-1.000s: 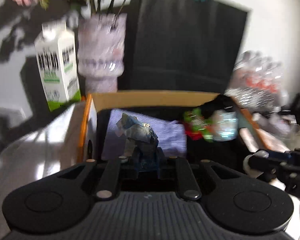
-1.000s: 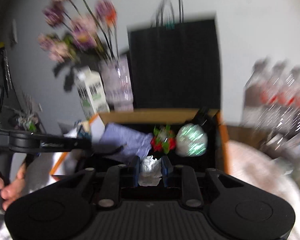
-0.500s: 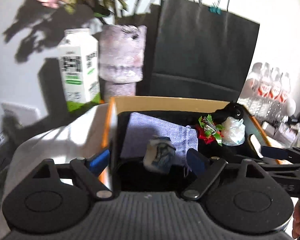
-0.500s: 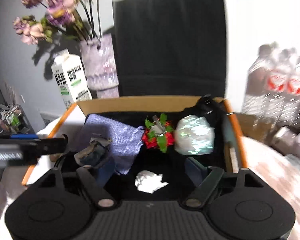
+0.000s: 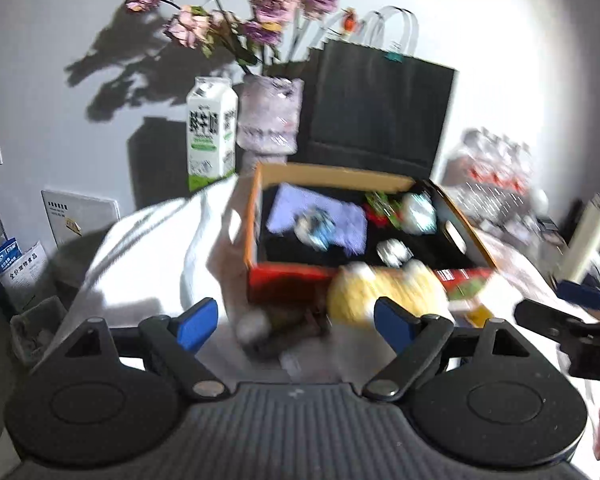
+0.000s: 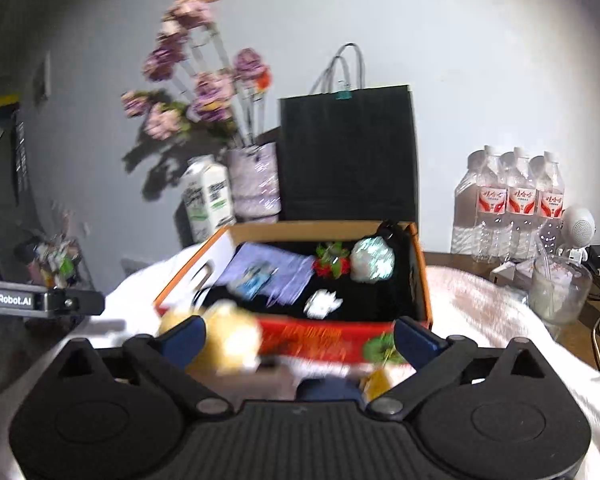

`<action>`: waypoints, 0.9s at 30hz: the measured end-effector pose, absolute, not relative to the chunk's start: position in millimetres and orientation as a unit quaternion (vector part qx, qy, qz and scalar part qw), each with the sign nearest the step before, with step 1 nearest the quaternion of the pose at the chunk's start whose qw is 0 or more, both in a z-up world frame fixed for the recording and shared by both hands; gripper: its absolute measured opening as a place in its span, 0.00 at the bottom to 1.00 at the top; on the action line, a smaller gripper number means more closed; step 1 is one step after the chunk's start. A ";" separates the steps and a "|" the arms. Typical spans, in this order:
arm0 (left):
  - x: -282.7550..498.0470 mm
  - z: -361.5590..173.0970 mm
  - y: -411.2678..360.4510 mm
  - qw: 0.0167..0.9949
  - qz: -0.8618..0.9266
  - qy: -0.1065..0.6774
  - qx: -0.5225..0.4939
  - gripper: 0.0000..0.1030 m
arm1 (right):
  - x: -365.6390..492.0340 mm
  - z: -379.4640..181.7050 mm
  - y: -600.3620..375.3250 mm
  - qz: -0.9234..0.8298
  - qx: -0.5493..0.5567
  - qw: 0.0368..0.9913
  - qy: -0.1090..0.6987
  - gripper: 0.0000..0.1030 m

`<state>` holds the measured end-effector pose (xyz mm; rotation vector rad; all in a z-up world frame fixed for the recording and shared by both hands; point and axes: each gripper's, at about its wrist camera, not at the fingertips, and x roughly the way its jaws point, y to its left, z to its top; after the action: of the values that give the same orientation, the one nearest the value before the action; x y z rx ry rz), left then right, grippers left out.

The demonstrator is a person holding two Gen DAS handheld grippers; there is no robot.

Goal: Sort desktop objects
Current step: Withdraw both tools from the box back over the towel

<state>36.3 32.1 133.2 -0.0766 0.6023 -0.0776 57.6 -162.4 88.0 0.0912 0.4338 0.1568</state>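
An orange-rimmed cardboard box (image 5: 253,216) holds a purple cloth (image 5: 288,206), a blue-and-white crumpled wrapper (image 5: 316,229), a white paper wad (image 5: 394,250), a red-and-green clip (image 5: 382,208) and a pale ball (image 5: 419,212). My left gripper (image 5: 296,324) stands open in front of the box, nothing between its blue fingertips. A blurred yellow plush (image 5: 380,292) and a dark grey object (image 5: 260,330) lie before the box. My right gripper (image 6: 300,338) is opening wide and grips nothing; the plush (image 6: 228,340) lies by its left finger. The wad (image 6: 322,304) and wrapper (image 6: 256,276) rest in the box (image 6: 420,280).
Behind the box stand a milk carton (image 5: 212,132), a vase of dried flowers (image 5: 270,120) and a black paper bag (image 5: 380,112). Water bottles (image 6: 508,204), a glass jar (image 6: 560,292) and a small speaker (image 6: 578,226) sit at the right. A white cloth (image 5: 140,256) covers the table.
Both grippers opened: the left let the blue-and-white wrapper fall into the box, the right let go of the white paper wad. Both then drew back, so the whole box now shows.
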 end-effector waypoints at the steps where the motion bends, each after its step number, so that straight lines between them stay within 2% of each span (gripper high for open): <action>1: 26.3 132.6 28.4 0.953 -0.043 0.298 -0.034 0.85 | 46.6 86.9 -158.9 0.081 0.047 0.972 0.217 0.98; 6: -22.6 124.8 9.9 0.953 -0.057 0.297 -0.021 0.90 | -6.5 75.3 -150.4 0.095 0.051 0.972 0.210 0.99; 8: -42.3 116.3 -0.3 0.955 -0.058 0.292 0.003 0.95 | -25.2 65.6 -149.6 0.091 0.058 0.972 0.207 1.00; 15: -88.2 93.0 -16.1 0.955 -0.093 0.283 -0.004 0.95 | -72.5 31.7 -146.2 0.058 0.029 0.977 0.203 1.00; 27: -102.4 64.8 -6.0 0.949 -0.063 0.308 -0.023 0.95 | -92.1 11.5 -151.3 0.046 -0.002 0.972 0.232 1.00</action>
<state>-102.4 -6.0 64.8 -0.0462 0.6277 -0.1276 -92.1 -151.3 11.5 -0.0034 0.4691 0.0920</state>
